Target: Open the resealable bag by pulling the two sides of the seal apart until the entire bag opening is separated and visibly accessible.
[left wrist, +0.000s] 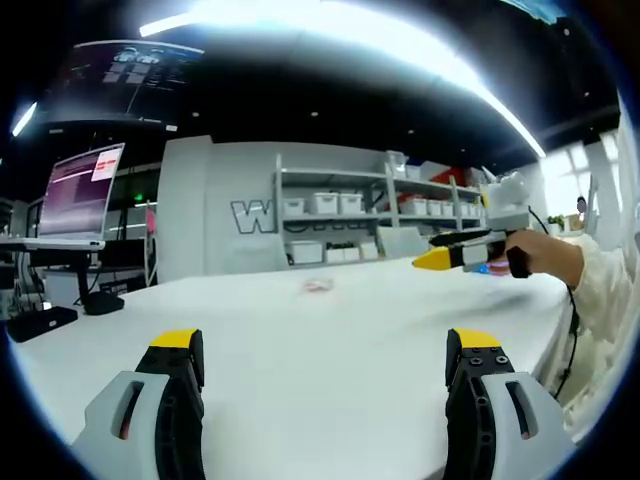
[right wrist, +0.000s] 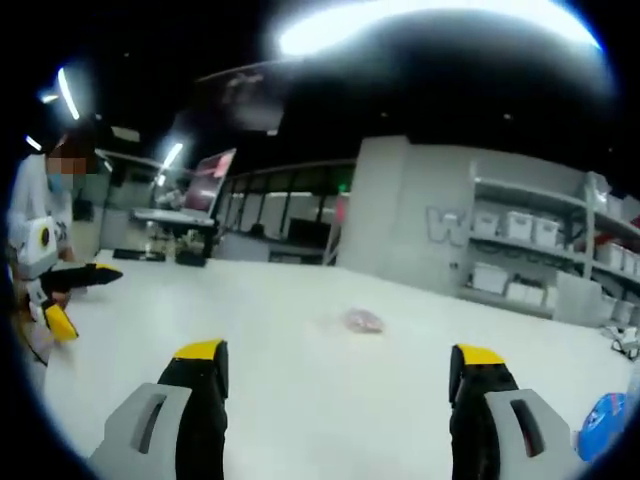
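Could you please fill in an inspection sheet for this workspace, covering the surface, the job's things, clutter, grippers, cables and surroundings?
Surface: white table, broad and mostly bare.
Job's things: small pinkish bag lying flat on the table, apart from both grippers; too blurred to tell whether its seal is open.
Clutter: blue object at the table's right edge in the right gripper view.
Grippers: left gripper open, holding nothing; right gripper open, holding nothing.
Cables: dark cable hanging by the person's sleeve.
Surroundings: monitor on a stand at left; shelving with white bins against the grey wall.
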`<action>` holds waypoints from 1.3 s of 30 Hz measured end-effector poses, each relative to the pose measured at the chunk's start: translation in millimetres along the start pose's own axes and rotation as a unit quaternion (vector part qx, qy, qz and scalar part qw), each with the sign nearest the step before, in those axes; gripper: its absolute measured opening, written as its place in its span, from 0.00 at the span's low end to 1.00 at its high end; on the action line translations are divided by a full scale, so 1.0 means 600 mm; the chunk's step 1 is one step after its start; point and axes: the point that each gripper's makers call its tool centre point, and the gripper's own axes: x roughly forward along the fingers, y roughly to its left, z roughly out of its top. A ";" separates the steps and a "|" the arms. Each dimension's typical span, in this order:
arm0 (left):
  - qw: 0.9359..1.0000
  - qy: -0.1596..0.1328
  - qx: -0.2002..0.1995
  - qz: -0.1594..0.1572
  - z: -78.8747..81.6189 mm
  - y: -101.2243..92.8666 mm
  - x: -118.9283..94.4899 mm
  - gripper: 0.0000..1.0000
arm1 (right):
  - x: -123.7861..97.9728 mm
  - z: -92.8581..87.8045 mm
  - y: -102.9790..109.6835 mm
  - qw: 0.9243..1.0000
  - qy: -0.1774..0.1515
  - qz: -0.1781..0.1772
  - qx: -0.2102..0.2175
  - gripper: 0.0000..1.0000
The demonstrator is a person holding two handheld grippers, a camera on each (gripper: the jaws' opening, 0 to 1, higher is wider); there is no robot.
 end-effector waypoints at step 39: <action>1.000 -0.012 -0.004 0.006 0.018 0.010 0.007 1.00 | -0.080 -0.024 -0.002 0.997 0.034 -0.069 -0.031 0.88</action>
